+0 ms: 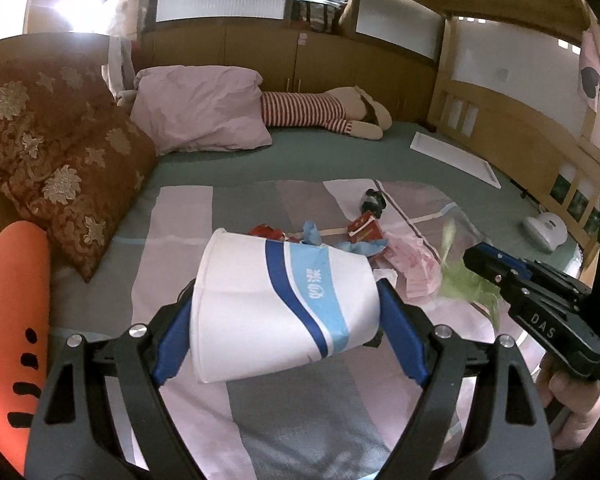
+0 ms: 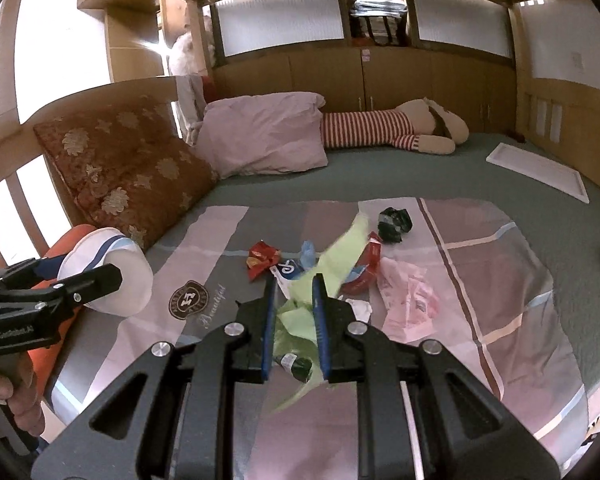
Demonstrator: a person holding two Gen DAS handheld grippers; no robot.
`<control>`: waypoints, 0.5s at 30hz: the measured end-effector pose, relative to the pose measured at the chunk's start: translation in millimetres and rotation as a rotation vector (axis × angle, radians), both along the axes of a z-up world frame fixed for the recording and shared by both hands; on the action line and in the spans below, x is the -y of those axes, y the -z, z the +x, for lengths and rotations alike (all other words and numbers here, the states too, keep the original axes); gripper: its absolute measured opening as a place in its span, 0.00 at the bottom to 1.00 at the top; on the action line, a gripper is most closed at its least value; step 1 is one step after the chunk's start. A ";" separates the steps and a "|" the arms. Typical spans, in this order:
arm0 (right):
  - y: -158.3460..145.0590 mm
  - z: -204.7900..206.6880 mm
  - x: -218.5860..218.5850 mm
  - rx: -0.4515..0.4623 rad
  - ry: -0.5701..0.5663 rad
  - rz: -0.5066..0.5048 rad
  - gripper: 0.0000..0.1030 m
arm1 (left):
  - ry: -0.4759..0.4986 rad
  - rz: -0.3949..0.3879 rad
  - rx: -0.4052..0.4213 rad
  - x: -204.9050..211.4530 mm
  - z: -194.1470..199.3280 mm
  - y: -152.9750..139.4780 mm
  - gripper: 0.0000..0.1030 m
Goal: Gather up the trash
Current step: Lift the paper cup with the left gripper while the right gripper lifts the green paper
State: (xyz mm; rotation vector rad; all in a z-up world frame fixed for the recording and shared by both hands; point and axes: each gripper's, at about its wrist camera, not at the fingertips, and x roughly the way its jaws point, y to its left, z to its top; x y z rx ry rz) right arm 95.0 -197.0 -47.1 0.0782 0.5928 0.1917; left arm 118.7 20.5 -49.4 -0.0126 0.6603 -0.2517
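dim warm room, window glare upper left, fisheye-warped edges

A bed [image 2: 380,178] with a green sheet fills the room, enclosed by a wooden frame [image 2: 572,120]. A patchwork blanket [image 2: 500,280] in pink and grey lies across its near part. A floral red-brown cushion [image 2: 128,172] leans on the left rail; a pink pillow [image 2: 264,136] and a striped plush toy [image 2: 388,128] lie at the far end. Wooden cabinets [image 2: 364,76] run along the far wall beneath frosted windows [image 2: 276,16]. Bright light enters at upper left. A white flat panel [image 2: 540,170] lies at the right
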 end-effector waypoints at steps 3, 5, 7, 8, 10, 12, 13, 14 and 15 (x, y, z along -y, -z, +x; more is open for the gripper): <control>0.3 1.5 0.0 -0.009 0.001 -0.002 0.13 | 0.006 0.009 -0.002 2.4 0.9 2.0 0.81; 1.8 1.2 1.1 -0.015 0.003 -0.003 0.13 | 0.005 0.009 -0.007 2.5 2.5 3.4 0.81; 4.0 3.2 3.0 -0.031 0.005 -0.003 0.13 | 0.006 0.009 -0.015 2.7 3.2 5.2 0.81; 7.9 5.3 4.1 -0.050 0.005 -0.007 0.13 | 0.005 0.011 -0.017 3.1 3.8 6.0 0.81; 23.7 14.6 7.5 -0.124 0.014 -0.025 0.44 | 0.002 0.014 -0.020 3.0 3.5 6.9 0.81; 42.3 24.8 10.3 -0.217 0.010 -0.036 0.64 | -0.001 0.013 -0.022 1.9 3.4 6.7 0.81; 49.9 28.6 9.8 -0.258 -0.008 -0.043 0.64 | -0.004 0.012 -0.020 0.8 3.0 6.2 0.81; 56.0 31.2 8.4 -0.290 -0.017 -0.053 0.64 | -0.004 0.011 -0.017 0.0 2.6 5.5 0.81; 62.7 33.1 5.8 -0.323 -0.029 -0.056 0.64 | -0.007 0.009 -0.015 -1.0 2.5 4.7 0.81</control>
